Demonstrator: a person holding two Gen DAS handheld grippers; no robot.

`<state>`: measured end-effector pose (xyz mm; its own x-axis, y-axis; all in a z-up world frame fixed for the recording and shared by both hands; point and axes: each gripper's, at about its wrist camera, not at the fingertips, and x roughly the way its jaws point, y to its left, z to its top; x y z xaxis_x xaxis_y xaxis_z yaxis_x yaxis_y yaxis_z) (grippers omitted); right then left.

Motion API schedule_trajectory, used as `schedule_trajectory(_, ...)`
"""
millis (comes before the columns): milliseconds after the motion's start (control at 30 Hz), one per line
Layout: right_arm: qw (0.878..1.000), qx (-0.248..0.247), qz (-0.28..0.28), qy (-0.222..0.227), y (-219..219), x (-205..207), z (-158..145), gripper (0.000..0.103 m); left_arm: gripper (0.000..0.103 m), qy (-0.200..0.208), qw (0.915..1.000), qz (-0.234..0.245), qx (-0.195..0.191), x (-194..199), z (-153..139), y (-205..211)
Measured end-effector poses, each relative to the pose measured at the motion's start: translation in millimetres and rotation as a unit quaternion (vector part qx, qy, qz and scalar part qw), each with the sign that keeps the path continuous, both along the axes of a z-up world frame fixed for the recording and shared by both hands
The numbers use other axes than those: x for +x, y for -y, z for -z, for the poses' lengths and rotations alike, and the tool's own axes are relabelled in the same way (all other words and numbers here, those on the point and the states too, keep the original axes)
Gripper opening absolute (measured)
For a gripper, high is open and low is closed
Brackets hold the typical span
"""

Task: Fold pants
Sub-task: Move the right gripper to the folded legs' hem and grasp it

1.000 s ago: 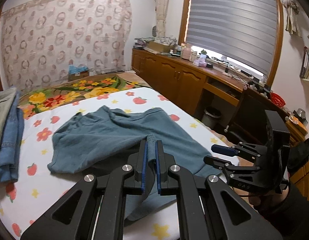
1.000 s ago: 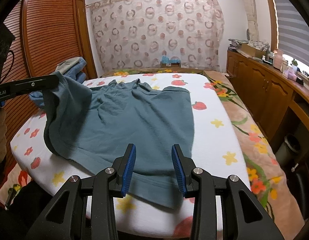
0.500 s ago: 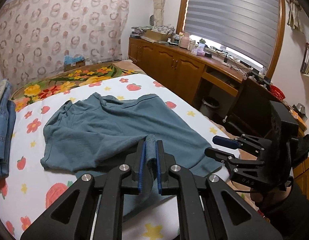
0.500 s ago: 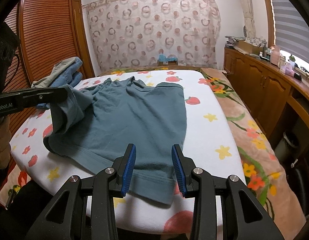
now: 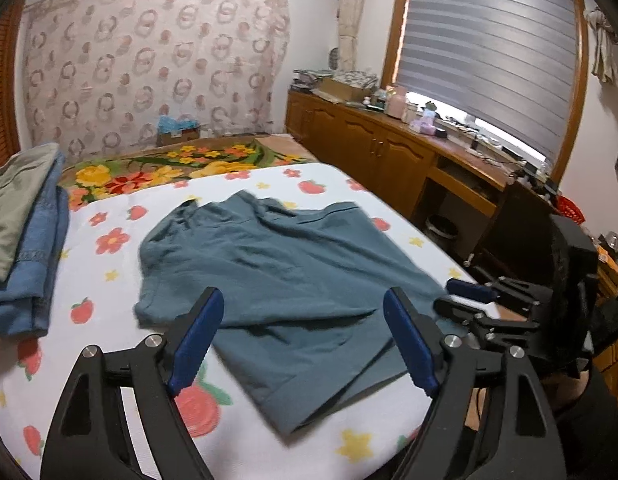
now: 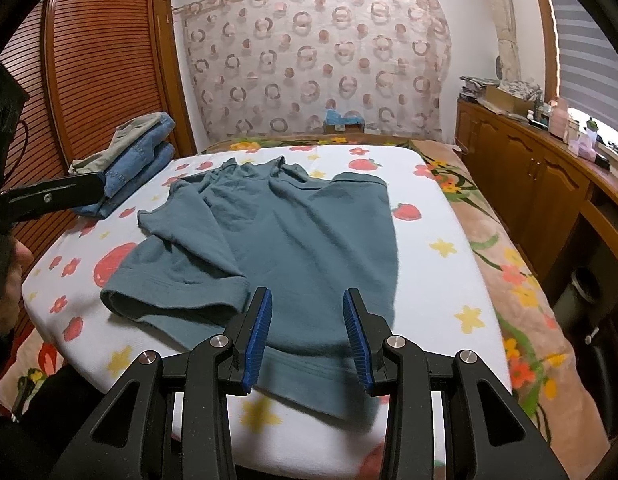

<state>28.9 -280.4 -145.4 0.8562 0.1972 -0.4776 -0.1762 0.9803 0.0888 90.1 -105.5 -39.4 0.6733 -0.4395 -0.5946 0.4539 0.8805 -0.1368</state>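
The teal pants (image 6: 277,248) lie mid-frame on the bed (image 6: 441,216), one leg flopped over the other — probably just laid down to start a fold. The left gripper (image 5: 305,340) has just been opening; its jaws stand wide with nothing between them. The right gripper (image 6: 307,332) hovers half open, empty, over the near hem.

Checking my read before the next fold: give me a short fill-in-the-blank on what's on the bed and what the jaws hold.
1. The teal pants lie on the bed's ____-patterned sheet.
2. The left gripper has just been opening its jaws and holds ____.
3. On the stack of folded clothes, the item under the olive one is ____ denim.

Missing words: strawberry; nothing; blue
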Motion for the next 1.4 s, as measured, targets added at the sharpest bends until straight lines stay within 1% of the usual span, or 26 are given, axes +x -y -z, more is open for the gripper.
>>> schedule_trajectory(133,1.0,0.0,-0.009,-0.001,-7,4,-1,0.039,0.083,0.001,0.9995,-0.031,0.006,2,9,-19)
schedule_trajectory(400,0.999,-0.009,-0.032,-0.001,-18,12,-3,0.039,0.083,-0.017,0.998,-0.058,0.015,2,30,-41)
schedule_trajectory(733,0.998,-0.01,-0.054,-0.026,-23,29,6,0.038,0.083,-0.051,0.9962,-0.064,0.028,-1,61,-48)
schedule_trajectory(933,0.997,-0.013,-0.063,-0.048,-23,41,8,0.038,0.083,-0.063,0.9955,-0.065,0.029,-4,70,-49)
schedule_trajectory(1133,0.996,-0.009,-0.063,-0.06,-23,48,9,0.038,0.083,-0.071,0.9947,-0.067,0.031,-5,75,-50)
schedule_trajectory(1167,0.996,-0.009,-0.064,-0.06,-23,47,8,0.036,0.083,-0.073,0.9946,-0.067,0.031,-6,76,-51)
schedule_trajectory(1200,0.996,-0.008,-0.066,-0.06,-23,47,8,0.03,0.083,-0.074,0.9945,-0.067,0.031,-5,76,-51)
schedule_trajectory(1267,0.996,-0.009,-0.067,-0.059,-25,47,7,0.024,0.083,-0.075,0.9943,-0.069,0.03,-6,78,-51)
schedule_trajectory(1333,0.996,-0.013,-0.07,-0.054,-26,46,5,0.013,0.083,-0.076,0.9943,-0.069,0.03,-6,77,-51)
schedule_trajectory(1400,0.997,-0.011,-0.069,-0.043,-26,43,2,0.009,0.083,-0.076,0.9943,-0.069,0.03,-6,77,-51)
